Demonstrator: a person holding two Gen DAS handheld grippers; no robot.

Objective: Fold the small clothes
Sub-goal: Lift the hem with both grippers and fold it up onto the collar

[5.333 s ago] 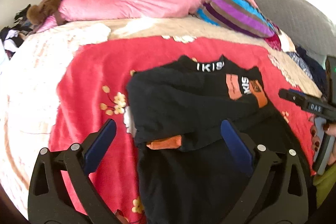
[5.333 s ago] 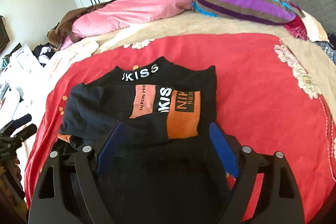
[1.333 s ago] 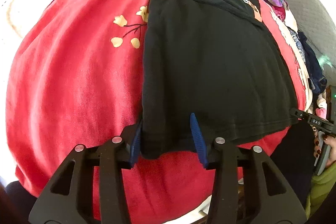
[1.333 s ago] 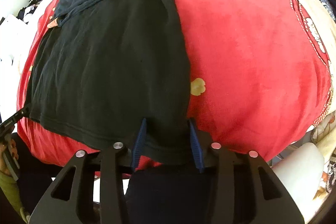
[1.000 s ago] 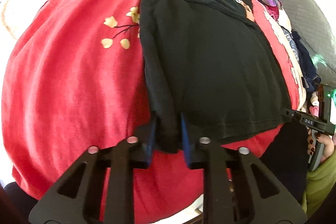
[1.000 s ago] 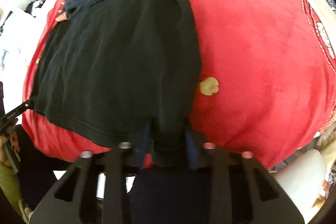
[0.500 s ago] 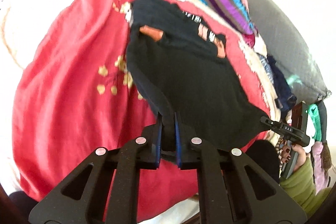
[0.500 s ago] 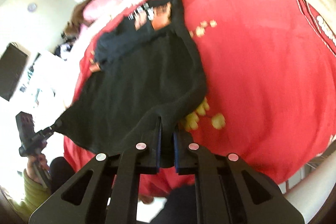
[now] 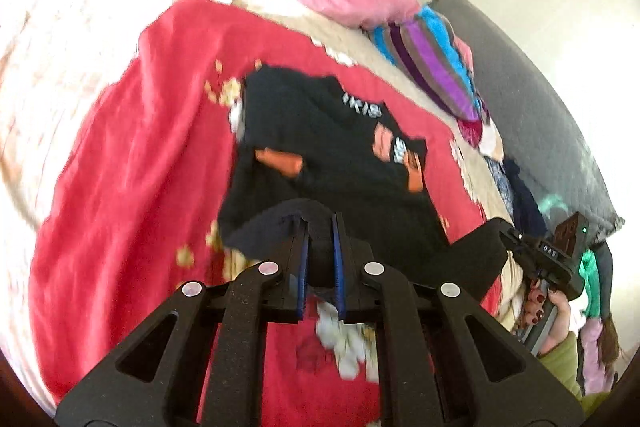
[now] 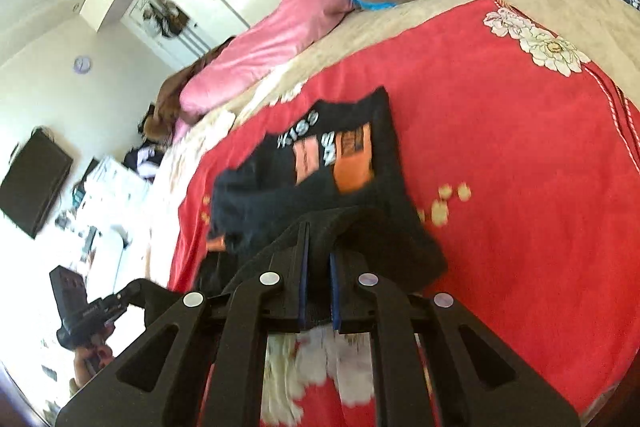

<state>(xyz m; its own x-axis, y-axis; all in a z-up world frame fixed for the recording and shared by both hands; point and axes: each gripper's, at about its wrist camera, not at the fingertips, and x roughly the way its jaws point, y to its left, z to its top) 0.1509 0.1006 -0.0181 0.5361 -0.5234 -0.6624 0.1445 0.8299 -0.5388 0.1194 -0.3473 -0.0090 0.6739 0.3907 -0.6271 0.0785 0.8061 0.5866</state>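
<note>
Both tongs, the left tongs (image 9: 319,259) and the right tongs (image 10: 316,275), are clamped on the bottom hem corners of the black T-shirt (image 9: 340,163), lifted off the red blanket (image 9: 120,167). The shirt's long axis runs straight ahead; its collar end (image 10: 320,135) lies flat beyond, probably where the hem goes.

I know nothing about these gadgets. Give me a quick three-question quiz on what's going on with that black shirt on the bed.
1. True or false: both the left gripper and the right gripper are clamped on the black shirt.
2. The shirt lies on a: A) red blanket B) wooden table C) tiled floor.
3. What colour is the long pillow at the far side of the bed?

Key: 1 true; 2 A; 3 pink.
</note>
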